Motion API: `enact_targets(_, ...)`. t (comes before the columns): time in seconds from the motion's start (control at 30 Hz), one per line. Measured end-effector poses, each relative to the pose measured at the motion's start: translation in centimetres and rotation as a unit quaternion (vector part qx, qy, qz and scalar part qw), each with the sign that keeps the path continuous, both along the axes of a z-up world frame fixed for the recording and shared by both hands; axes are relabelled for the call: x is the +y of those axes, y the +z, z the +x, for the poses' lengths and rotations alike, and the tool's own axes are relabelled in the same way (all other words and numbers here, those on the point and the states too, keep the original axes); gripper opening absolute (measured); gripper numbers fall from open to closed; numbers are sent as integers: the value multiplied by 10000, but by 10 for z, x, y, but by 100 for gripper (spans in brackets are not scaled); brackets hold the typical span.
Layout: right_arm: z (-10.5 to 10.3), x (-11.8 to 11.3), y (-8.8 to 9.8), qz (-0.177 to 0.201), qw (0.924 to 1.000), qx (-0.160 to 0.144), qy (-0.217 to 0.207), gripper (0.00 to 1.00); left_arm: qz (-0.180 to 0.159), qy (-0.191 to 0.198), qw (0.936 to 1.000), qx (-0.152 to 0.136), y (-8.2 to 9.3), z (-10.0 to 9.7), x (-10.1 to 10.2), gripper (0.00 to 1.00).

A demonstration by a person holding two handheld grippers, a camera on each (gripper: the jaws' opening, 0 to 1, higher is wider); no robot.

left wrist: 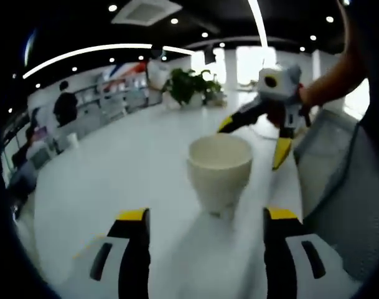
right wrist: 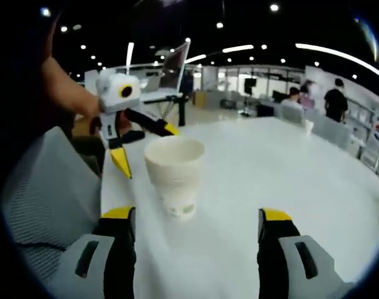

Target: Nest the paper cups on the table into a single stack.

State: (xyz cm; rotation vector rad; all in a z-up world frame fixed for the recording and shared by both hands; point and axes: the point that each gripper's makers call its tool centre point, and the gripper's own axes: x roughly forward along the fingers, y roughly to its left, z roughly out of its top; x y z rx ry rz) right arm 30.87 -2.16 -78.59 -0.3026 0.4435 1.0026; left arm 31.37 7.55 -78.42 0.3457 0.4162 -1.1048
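- Since each gripper faces the same paper cup (left wrist: 219, 174) from an opposite side, what matters for your next move is that the cup sits between them, ahead of both sets of jaws and apart from each.
- In the left gripper view the cup stands upright on the white table (left wrist: 114, 168), mouth up, straight ahead of your left gripper (left wrist: 205, 240) and roughly centred on the gap between its jaws.
- In the right gripper view the same cup (right wrist: 175, 174) stands ahead of your right gripper (right wrist: 195, 240), a little toward the left jaw rather than dead centre.
- Its long axis runs vertical, so either pair of jaws would meet its wall from the side.
- I cannot say which hand is nearer; the cup looks about equally close in both views.
- Your left gripper is spread wide, gripping nothing and touching nothing.
- Your right gripper is likewise spread wide and carries nothing; seen from the other side (left wrist: 264, 134), its yellow-tipped jaws splay apart above the table beyond the cup.
- The cup may already be several nested together, but blur hides its rim edges, so I cannot tell.
- A small white cup (right wrist: 308, 126) stands far across the table, well apart from both grippers; judged from this, the stack is unfinished.
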Motion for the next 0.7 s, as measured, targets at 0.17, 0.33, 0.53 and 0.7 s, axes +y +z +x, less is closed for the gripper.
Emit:
enact_targets(0.17, -3, 6, -10, -282, 9994, 24, 197, 64, 297, -267, 9992, -82, -10, -3, -7, 62)
enact_targets(0.33, -8, 16, -16, -396, 9981, 46, 465, 59, 365, -384, 9986, -22, -17, -6, -10, 56)
enact_targets(0.53, -5, 30, -21, -203, 9976, 352, 553, 45, 395, -516, 9979, -9, -19, -6, -18, 50)
enact_targets(0.7, -3, 37, -28, -191, 9970, 528, 526, 42, 346, -478, 9983, 2, -18, -3, -21, 47)
